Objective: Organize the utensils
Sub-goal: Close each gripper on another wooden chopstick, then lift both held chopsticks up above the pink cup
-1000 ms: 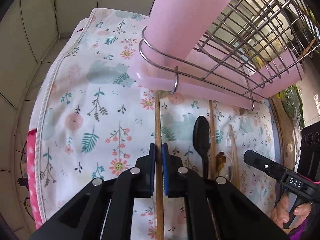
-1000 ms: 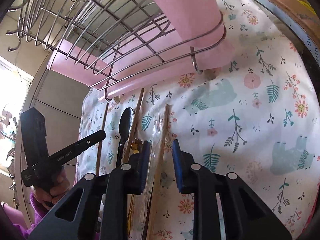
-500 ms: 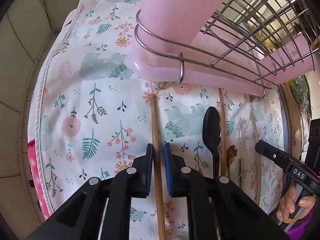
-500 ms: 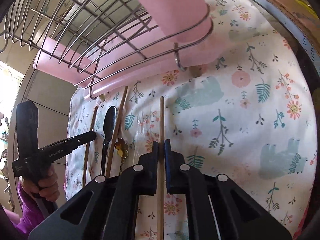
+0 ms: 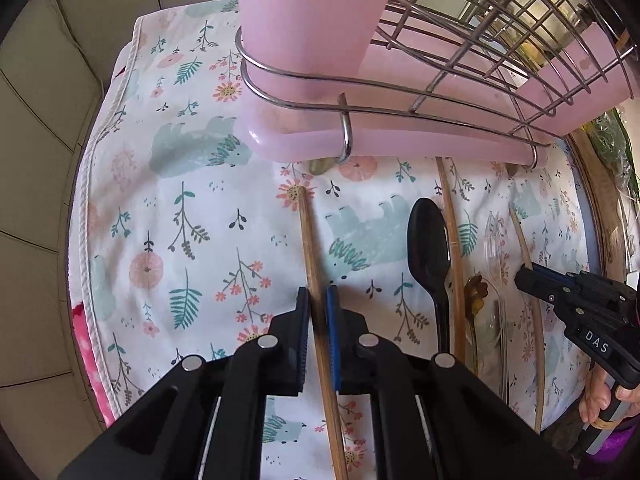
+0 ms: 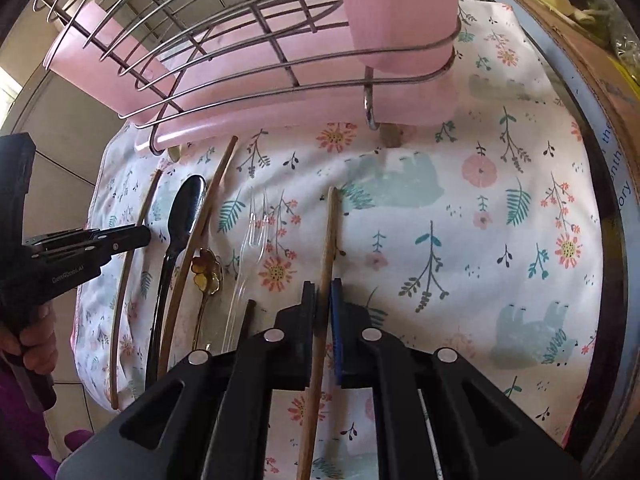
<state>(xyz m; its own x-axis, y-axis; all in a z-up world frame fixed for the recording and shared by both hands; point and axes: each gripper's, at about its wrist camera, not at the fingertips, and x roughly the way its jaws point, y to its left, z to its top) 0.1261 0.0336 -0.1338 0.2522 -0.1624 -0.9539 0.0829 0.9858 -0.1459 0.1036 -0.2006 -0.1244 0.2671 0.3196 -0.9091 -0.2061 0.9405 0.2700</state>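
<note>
The pink cup [image 5: 308, 28] and the wire rack [image 6: 180, 36] run off the top edge in both wrist views. Each held chopstick [image 5: 316, 264] is cut off at the bottom edge. The clear fork [image 6: 250, 248] disappears behind the right gripper's fingers [image 6: 308, 312].

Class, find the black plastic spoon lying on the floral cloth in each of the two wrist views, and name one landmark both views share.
Left wrist view: the black plastic spoon lies right of centre, bowl pointing up, beside a wooden chopstick.
Right wrist view: the spoon lies left of centre, bowl towards the top.
Shared landmark: the pink drip tray under the wire rack, just beyond the spoon's bowl.
</note>
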